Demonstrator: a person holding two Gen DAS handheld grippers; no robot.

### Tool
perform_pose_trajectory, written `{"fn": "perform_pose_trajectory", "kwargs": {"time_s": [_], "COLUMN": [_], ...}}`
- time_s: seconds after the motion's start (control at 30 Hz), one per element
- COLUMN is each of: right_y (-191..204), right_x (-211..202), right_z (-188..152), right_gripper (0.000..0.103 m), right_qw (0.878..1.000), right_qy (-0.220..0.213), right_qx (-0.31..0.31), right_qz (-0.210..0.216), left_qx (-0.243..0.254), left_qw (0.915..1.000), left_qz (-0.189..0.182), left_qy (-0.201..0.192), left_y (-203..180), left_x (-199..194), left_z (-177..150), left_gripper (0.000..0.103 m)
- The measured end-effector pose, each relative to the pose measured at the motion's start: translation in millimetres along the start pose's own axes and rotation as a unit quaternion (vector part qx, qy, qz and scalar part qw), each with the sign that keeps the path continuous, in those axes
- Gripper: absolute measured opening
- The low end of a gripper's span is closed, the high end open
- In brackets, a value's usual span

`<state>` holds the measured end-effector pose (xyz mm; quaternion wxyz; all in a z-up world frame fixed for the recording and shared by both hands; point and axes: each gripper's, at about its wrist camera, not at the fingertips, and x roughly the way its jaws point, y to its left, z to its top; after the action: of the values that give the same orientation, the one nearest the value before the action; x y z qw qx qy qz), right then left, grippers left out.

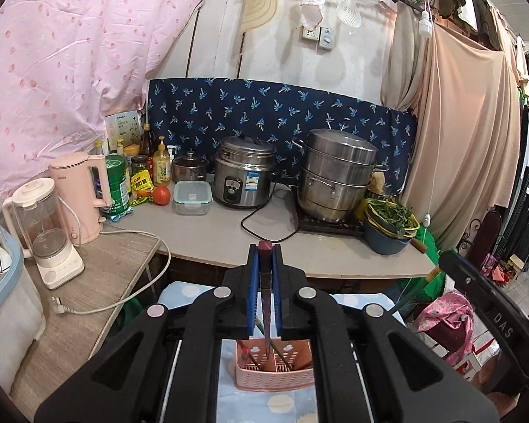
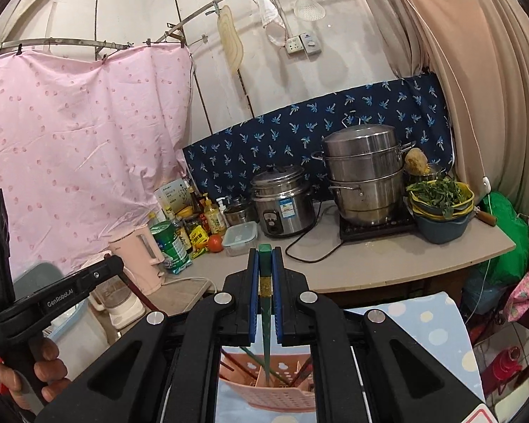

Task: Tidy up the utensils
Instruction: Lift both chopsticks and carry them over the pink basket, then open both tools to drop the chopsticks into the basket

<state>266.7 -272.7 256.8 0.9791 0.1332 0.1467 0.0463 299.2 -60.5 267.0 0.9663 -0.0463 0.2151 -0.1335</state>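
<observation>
In the left wrist view, my left gripper (image 1: 265, 251) is shut on a dark red chopstick (image 1: 265, 282). The stick hangs tip-down over a pink slotted basket (image 1: 275, 375) that holds several red and green chopsticks. In the right wrist view, my right gripper (image 2: 265, 252) is shut on a green chopstick (image 2: 265, 303) with a gold band. Its tip points down into the same pink basket (image 2: 268, 396). Both grippers are held well above the basket, which stands on a light blue dotted cloth (image 2: 426, 320). A hand (image 2: 49, 370) holding the left gripper's handle shows at the lower left of the right wrist view.
Behind is a grey counter (image 1: 229, 243) with a rice cooker (image 1: 245, 176), a steel steamer (image 1: 336, 176), a basin of greens (image 1: 389, 229), a lidded box (image 1: 192, 197), bottles and a tomato. A pink kettle (image 1: 79, 194) and a blender (image 1: 44, 229) stand on a side table at the left.
</observation>
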Motion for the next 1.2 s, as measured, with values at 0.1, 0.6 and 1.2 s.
{"fn": "perform_pose_trajectory", "kwargs": {"time_s": [0.1,0.6,1.2], "right_y": [-3,-15,-12], "right_x": [18,81,63], "right_z": [-1,-53,-57], "right_gripper": [0.007,0.007,0.026], "right_qw": [1.0,0.996,0.996], "right_qy": [0.008,0.087,0.087], "right_qx": [-0.003,-0.006,-0.014], "right_qz": [-0.01,-0.023,-0.023], "left_qx": [0.005,0.003,0.012], "left_qw": [0.9999,0.9982,0.9986], "left_qz": [0.006,0.013,0.025], "left_qy": [0.01,0.059,0.045], "left_y": [1,8,5], "left_x": [14,70,50], "left_z": [-4,-35,-42], "left_gripper": [0.007,0.007,0.031]}}
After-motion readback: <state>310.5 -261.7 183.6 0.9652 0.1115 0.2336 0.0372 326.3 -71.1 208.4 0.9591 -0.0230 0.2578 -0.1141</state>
